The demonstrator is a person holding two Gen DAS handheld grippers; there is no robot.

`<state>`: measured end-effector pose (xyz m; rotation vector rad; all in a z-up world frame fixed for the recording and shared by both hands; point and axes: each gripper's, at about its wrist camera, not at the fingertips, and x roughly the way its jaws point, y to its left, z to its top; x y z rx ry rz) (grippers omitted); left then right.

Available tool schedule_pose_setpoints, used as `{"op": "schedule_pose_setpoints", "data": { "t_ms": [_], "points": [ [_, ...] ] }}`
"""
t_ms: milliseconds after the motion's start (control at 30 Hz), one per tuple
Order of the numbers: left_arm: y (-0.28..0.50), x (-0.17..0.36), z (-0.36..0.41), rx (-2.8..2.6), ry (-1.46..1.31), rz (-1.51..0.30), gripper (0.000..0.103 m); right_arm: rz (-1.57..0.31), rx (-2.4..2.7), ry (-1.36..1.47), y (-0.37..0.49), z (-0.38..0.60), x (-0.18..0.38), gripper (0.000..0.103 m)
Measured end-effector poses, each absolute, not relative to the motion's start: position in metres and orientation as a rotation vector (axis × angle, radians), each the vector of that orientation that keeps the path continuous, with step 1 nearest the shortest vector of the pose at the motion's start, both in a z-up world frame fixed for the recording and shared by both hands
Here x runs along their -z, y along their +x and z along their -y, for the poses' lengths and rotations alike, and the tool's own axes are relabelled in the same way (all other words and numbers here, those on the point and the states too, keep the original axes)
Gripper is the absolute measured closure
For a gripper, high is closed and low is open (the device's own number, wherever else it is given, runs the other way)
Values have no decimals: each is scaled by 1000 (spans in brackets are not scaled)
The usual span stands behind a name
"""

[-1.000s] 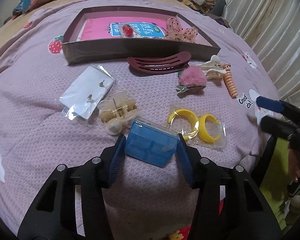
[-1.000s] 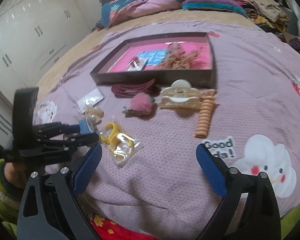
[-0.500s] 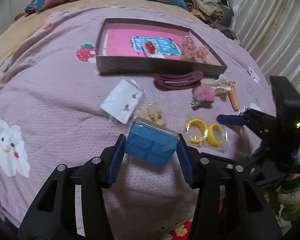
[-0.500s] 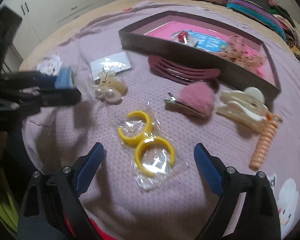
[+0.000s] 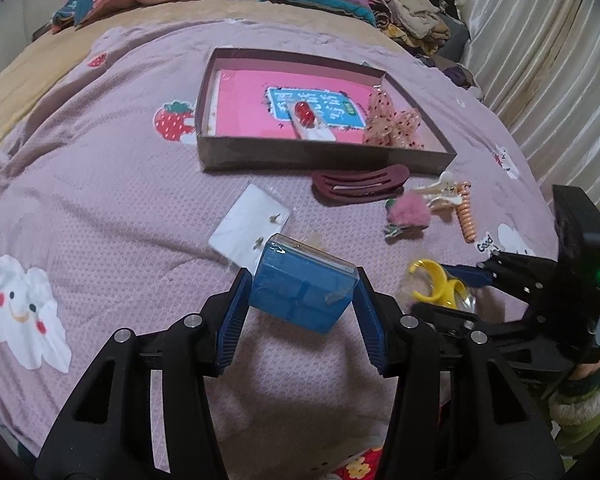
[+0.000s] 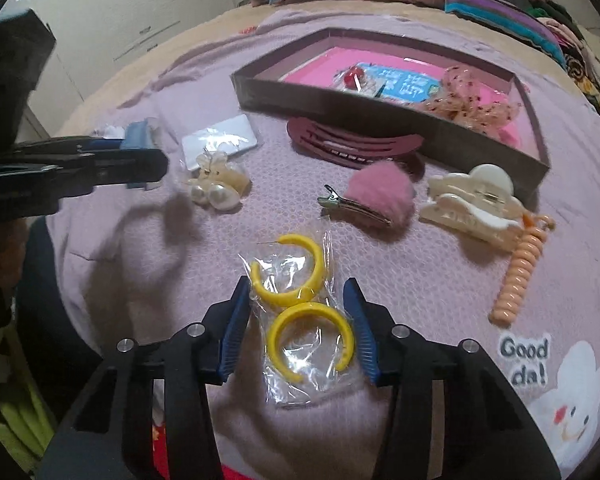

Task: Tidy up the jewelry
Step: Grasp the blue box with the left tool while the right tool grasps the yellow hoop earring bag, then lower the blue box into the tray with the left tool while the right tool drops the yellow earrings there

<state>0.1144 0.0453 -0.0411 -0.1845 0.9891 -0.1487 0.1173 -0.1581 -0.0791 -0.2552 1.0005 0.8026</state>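
My left gripper [image 5: 300, 300] is shut on a blue plastic box [image 5: 302, 288] and holds it above the bedspread; it also shows in the right wrist view [image 6: 140, 156]. My right gripper [image 6: 298, 320] stands around a clear bag with two yellow hoop earrings [image 6: 300, 300], its jaws close to the bag's sides; whether they touch it is unclear. In the left wrist view the right gripper [image 5: 460, 280] sits over the yellow hoops [image 5: 436, 284]. The dark tray [image 5: 324, 156] with a pink liner holds a red-bead card [image 5: 306, 114] and a dotted bow [image 5: 392, 120].
On the bedspread lie a white earring card [image 6: 220, 140], pearl clip [image 6: 216, 188], maroon hair clip [image 6: 352, 144], pink pompom clip [image 6: 376, 192], cream claw clip [image 6: 472, 200] and orange spiral tie [image 6: 520, 272]. Bedding is piled behind the tray.
My right gripper has moved down and forward over the yellow hoops and its jaws have narrowed around the bag. My left gripper has risen and drawn back with the blue box.
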Motion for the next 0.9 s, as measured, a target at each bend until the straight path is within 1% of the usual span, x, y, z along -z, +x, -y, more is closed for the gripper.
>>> {"op": "schedule_pose_setpoints", "data": {
  "t_ms": [367, 600, 900],
  "points": [
    [132, 17, -33, 183, -169, -947, 61, -874, -779, -133, 115, 198, 11, 58],
    [153, -8, -32, 195, -162, -912, 61, -805, -721, -87, 135, 218, -27, 58],
    [180, -37, -35, 197, -151, -855, 61, -741, -674, -44, 163, 234, -61, 58]
  ]
}}
